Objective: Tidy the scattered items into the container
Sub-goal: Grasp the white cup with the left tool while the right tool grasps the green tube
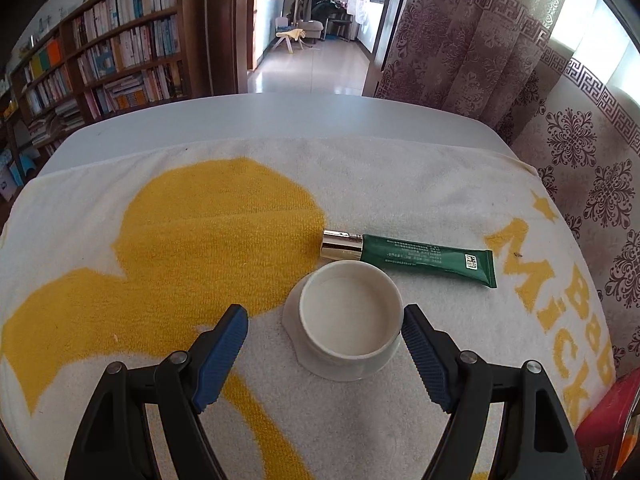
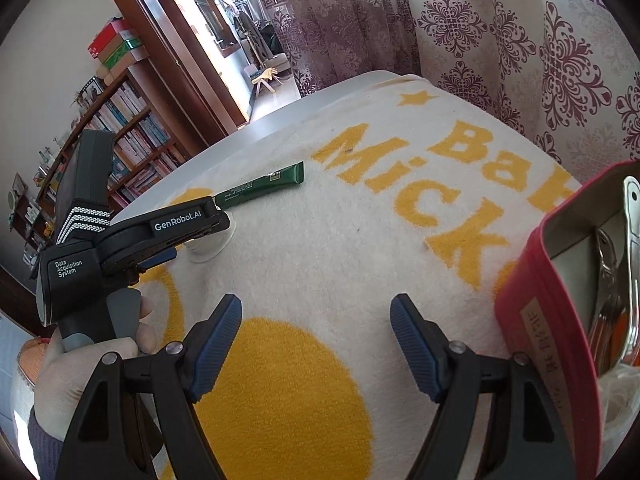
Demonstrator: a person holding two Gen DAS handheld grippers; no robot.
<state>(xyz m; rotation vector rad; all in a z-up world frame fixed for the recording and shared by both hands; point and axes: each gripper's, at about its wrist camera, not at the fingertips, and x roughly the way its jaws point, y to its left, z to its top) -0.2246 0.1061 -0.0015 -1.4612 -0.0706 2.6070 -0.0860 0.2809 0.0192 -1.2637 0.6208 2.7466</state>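
Observation:
A small white round dish (image 1: 351, 316) sits on the white and yellow towel (image 1: 192, 240), right in front of my left gripper (image 1: 325, 322). That gripper is open, its blue pads level with the dish's sides and apart from it. Just behind the dish lies a green tube with a gold cap (image 1: 408, 254). From the right wrist view the green tube (image 2: 264, 188) lies far off, and the left gripper (image 2: 188, 228) hangs over the white dish (image 2: 208, 248), hiding most of it. My right gripper (image 2: 316, 334) is open over bare towel. A red tin (image 2: 560, 312) stands at the right.
The red tin (image 1: 612, 420) holds metal utensils (image 2: 612, 280) and shows at the left view's lower right corner. A gloved hand (image 2: 100, 360) grips the left tool. Patterned curtains (image 2: 500, 40) hang behind the table (image 1: 280, 116). A bookshelf (image 1: 112, 56) stands far left.

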